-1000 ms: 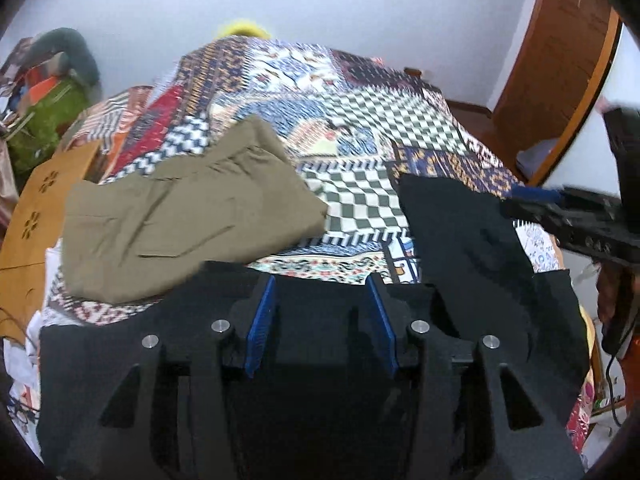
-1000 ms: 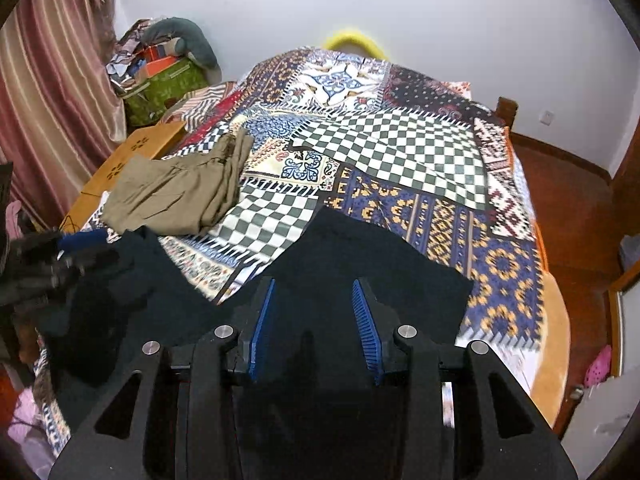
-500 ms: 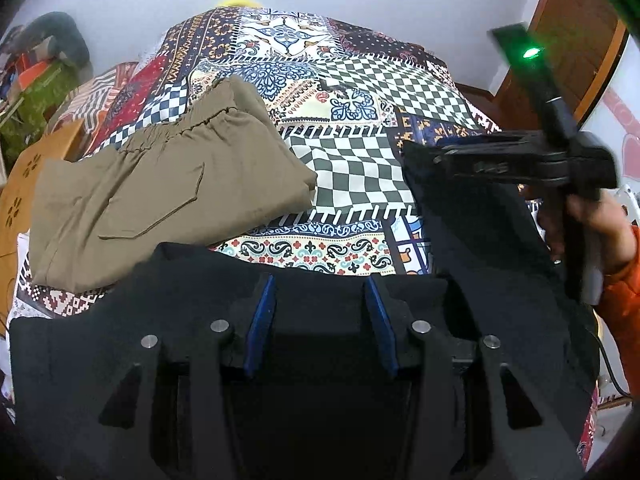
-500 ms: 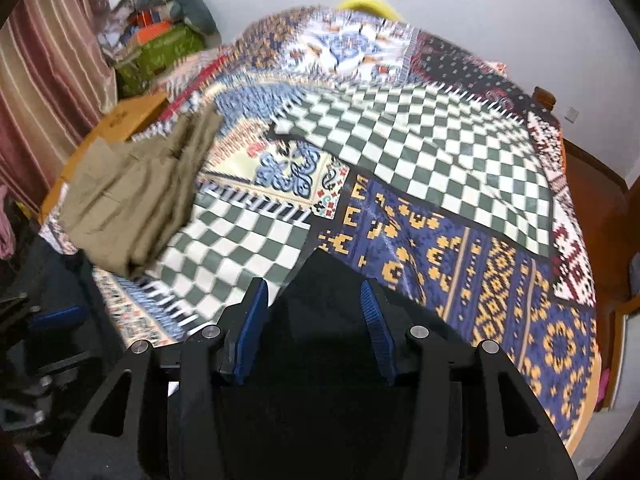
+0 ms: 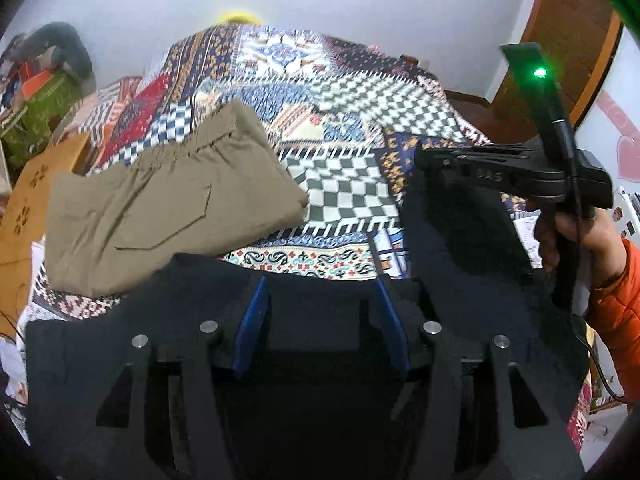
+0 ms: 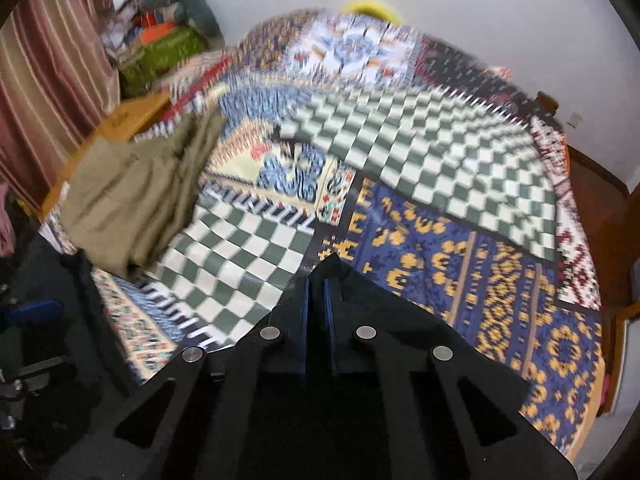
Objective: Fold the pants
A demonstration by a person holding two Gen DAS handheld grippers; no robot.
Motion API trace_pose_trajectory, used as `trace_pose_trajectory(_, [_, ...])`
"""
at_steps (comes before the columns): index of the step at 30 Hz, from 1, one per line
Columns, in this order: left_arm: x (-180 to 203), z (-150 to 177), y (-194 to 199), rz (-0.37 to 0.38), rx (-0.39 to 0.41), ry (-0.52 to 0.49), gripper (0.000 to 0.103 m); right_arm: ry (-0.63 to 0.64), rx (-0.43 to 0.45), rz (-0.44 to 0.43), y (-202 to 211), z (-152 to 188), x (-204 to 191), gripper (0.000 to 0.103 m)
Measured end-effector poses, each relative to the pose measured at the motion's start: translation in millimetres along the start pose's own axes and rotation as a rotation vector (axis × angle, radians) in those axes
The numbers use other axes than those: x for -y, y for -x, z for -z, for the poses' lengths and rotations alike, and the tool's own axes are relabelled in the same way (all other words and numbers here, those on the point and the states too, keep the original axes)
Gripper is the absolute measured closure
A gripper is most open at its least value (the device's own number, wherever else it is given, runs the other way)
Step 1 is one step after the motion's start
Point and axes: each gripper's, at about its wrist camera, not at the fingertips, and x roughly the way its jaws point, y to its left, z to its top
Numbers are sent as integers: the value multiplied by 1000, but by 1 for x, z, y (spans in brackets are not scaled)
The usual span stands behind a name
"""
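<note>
Black pants lie along the near edge of the patterned quilt. My left gripper hovers over them with its jaws opening. Black cloth lies under and between the blue pads, which do not press on it. At the right of the left wrist view, a hand in an orange sleeve holds my right gripper, with an edge of the black cloth raised from its tip. In the right wrist view my right gripper is shut on a point of the black pants.
Folded khaki pants rest on the quilt's left side. A brown board and a heap with a green bag stand left of the bed, beside a striped curtain. A wooden door is far right.
My right gripper has closed on the black pants' edge after moving forward over the quilt. It now shows raised at the right of the left wrist view. The left jaws stand wider.
</note>
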Motion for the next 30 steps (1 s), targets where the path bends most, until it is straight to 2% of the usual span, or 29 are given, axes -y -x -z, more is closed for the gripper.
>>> trace_pose_trajectory(5, [17,2,28,11,40,-30,35,-35,110,1,62,10,5,97])
trace_pose_trajectory(9, [33,9,40,53,24,-43,34,-65,189,16,113,23,14,97])
trace_pose_trajectory(14, [59,29,47,177,-45,-76,34,-121,254,41,159,45,25,97])
trace_pose_trajectory(17, [75,42,47,154,-58,-133,34,-150,278,56,178,64,31,97])
trace_pose_trajectory(22, [91,61,40,138,-80,-158,34,-229,306,58,204,103,37,97])
trace_pose_trajectory(26, [110,74,57,171,-44,-234,45,-338,322,61,221,137,52,97])
trace_pose_trajectory(28, [122,80,68,203,-15,-287,54,-373,328,61,228,153,59,97])
trace_pose_trajectory(30, [132,87,72,207,-8,-339,69,-415,326,71,233,169,64,97])
